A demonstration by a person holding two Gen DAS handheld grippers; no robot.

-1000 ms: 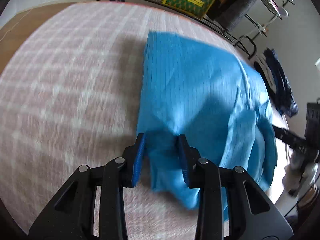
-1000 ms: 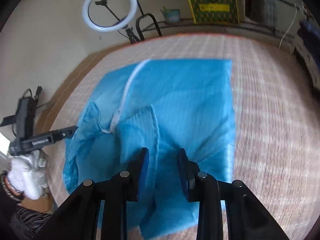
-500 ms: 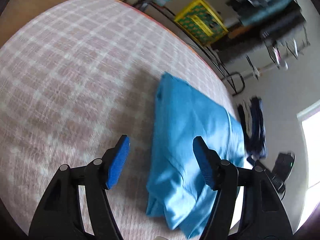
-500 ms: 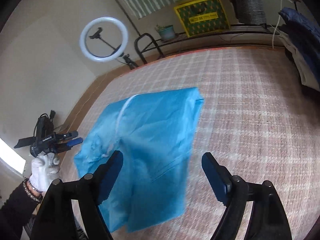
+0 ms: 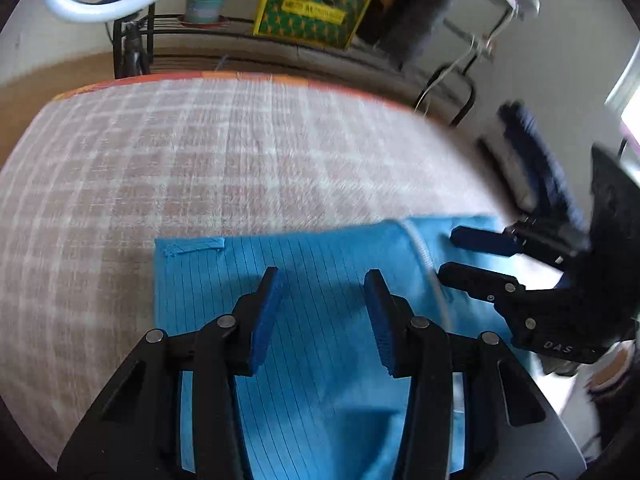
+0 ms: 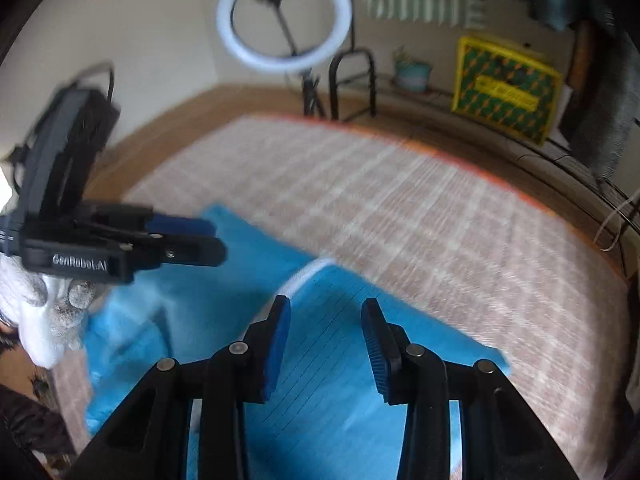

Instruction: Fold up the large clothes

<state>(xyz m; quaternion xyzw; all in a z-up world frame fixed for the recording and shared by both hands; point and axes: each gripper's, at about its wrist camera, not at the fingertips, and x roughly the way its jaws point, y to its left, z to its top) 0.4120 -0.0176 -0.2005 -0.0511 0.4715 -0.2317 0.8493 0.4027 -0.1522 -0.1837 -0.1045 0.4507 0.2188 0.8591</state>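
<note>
Folding step shown: blue striped garment (image 5: 320,320) lies part-folded on the checked surface (image 5: 200,160). Left tongs (image 5: 320,312) & right tongs (image 6: 324,336) are held agape above it, empty. Next fold's edge should be gripped w/ both, evenly.

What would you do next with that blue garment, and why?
Probably lower both open tools onto the blue garment and pinch its near edge for another fold: the left tool and right tool hover above it, gripping nothing, and it lies partly folded on the checked cover.

blue garment (image 5: 320,320) — near edge cut off
</note>
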